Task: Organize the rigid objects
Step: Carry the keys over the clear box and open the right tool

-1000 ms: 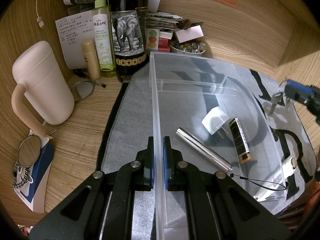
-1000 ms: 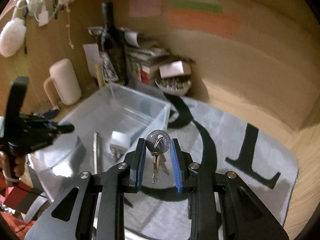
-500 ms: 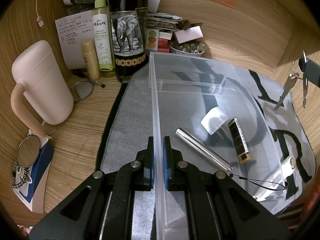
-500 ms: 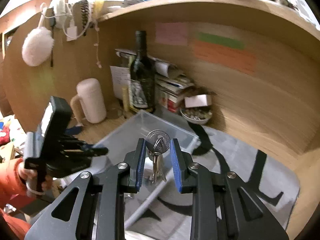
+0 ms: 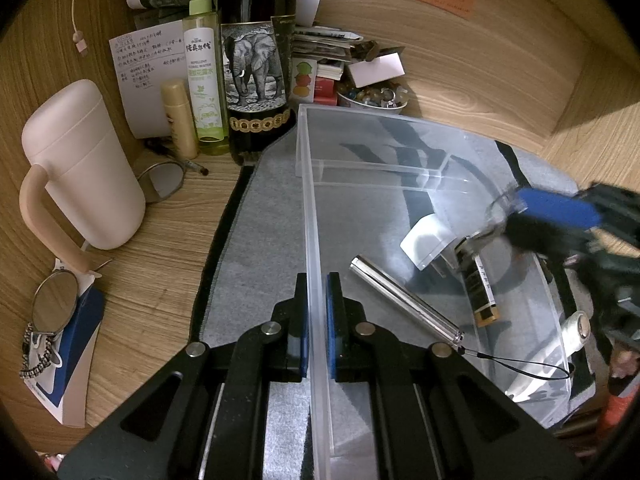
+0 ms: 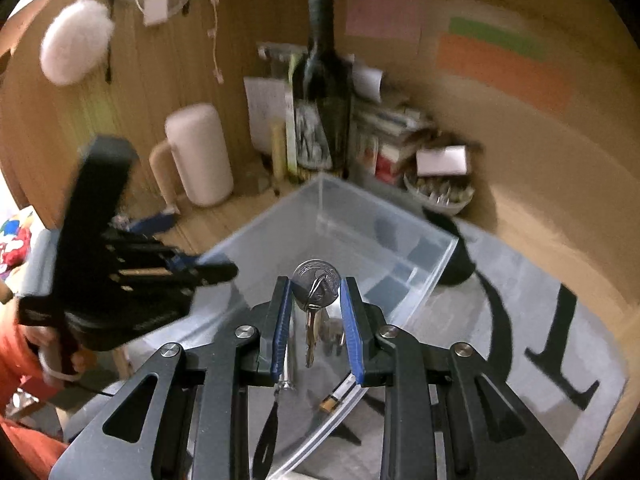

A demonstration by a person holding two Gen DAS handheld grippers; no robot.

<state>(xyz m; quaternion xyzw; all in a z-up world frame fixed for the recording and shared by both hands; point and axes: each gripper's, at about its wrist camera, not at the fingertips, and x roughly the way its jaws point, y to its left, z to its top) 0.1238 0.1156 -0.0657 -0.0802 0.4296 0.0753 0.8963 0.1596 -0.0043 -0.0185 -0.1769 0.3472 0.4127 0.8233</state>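
Left tongs [image 5: 317, 320] clamped on the near wall of the clear bin [image 5: 436, 148]; bin sits on a grey mat [image 5: 256, 248] on the wooden worktop [image 5: 168, 264]; right tongs [image 6: 316, 312] clamped on a round key fob [image 6: 316, 283], keys [image 6: 311, 334] dangling between the blue pads, hanging over the bin interior; in the left view they show blurred at the bin's right edge. In the bin: silver pen [image 5: 404, 296] with a lanyard, white plug [image 5: 426, 236], battery [image 5: 480, 292]. Clutter behind the bin: wine bottle [image 5: 256, 60], green spray bottle [image 5: 204, 80], pink jug [image 5: 84, 168], bowl of small bits [image 5: 372, 98], stacked books [image 6: 396, 136]; glasses [image 5: 164, 178] on the worktop left of the mat.
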